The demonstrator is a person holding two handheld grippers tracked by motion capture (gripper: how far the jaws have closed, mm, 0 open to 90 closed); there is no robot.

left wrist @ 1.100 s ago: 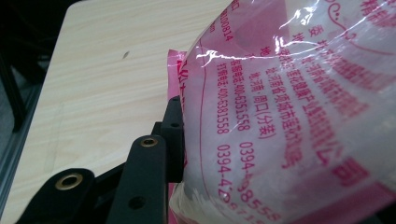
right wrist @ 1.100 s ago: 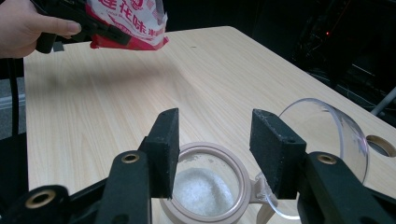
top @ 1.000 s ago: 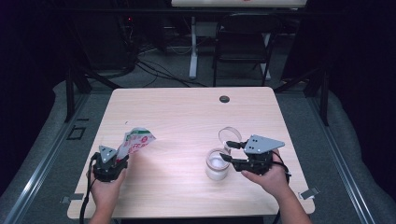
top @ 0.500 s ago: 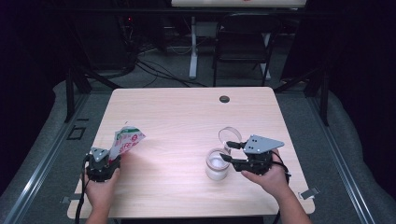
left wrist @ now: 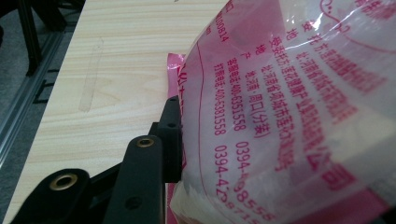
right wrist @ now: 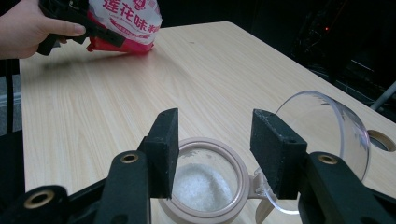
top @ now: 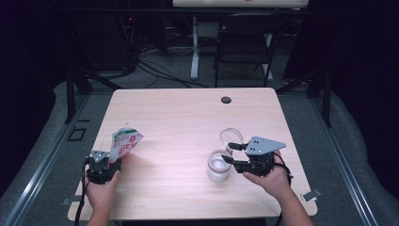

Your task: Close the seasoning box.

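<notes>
a pale wood surface point(top: 188, 117) stands in a dark room, with a black folding chair point(top: 247, 44) and tangled cables point(top: 141, 66) on the floor behind it and a small dark round cap point(top: 226, 100) near its far edge. at the near left corner the left hand point(top: 101, 193) holds the left hand-held gripper point(top: 110, 162) upright, jaws pointing up and clamped on a pink-and-white printed pouch point(left wrist: 289, 107); they have just eased slightly wider with the pouch between them. at the near right the right hand point(top: 270, 179) holds the right hand-held gripper point(right wrist: 212, 144) level, jaws released, either side of a clear jar point(right wrist: 205, 186) of white grains, its hinged lid point(right wrist: 327, 126) tipped open.
</notes>
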